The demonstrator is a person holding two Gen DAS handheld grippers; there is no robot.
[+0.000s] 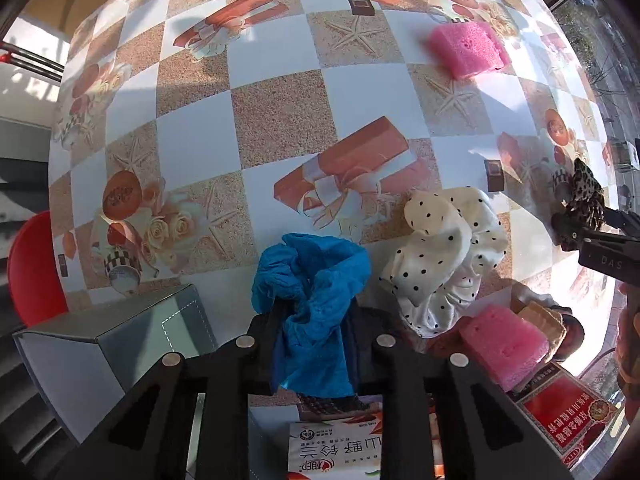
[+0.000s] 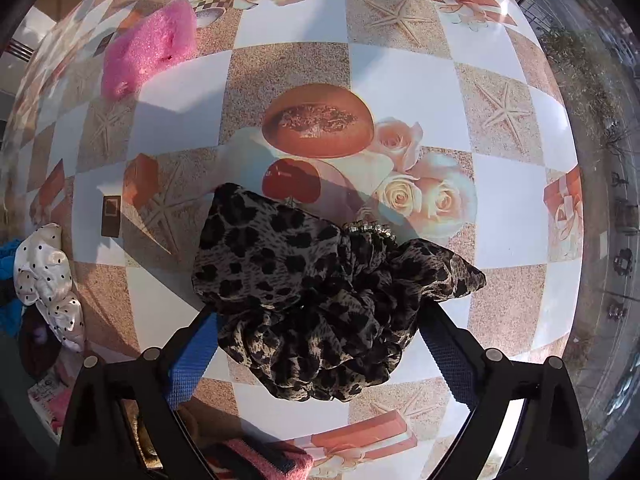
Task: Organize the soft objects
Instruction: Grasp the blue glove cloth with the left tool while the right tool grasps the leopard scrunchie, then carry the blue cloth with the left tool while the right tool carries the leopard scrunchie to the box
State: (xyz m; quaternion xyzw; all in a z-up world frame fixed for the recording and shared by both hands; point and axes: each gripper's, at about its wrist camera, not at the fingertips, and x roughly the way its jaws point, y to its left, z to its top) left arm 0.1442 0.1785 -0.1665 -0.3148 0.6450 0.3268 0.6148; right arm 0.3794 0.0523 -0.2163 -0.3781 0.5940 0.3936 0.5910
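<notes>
Grey box [image 1: 120, 332]: at 8 o'clock on the bench [image 1: 280, 120].
Left tongs [image 1: 316, 344]: closed on a crumpled blue cloth [image 1: 316, 280], at 6 o'clock.
Polka-dot scrunchie [image 1: 444, 256]: on the bench, just right of the blue cloth.
Pink sponge [image 1: 466, 50]: at 1 o'clock, well apart.
Right tongs [image 2: 320, 344]: part-open, pads squeezing a leopard scrunchie [image 2: 320, 300] above the bench.

left gripper [image 1: 316, 344] clamped on blue cloth [image 1: 316, 300], raised over table; right gripper [image 2: 320, 344] pinching leopard scrunchie [image 2: 320, 300] btwn both fingers.
</notes>
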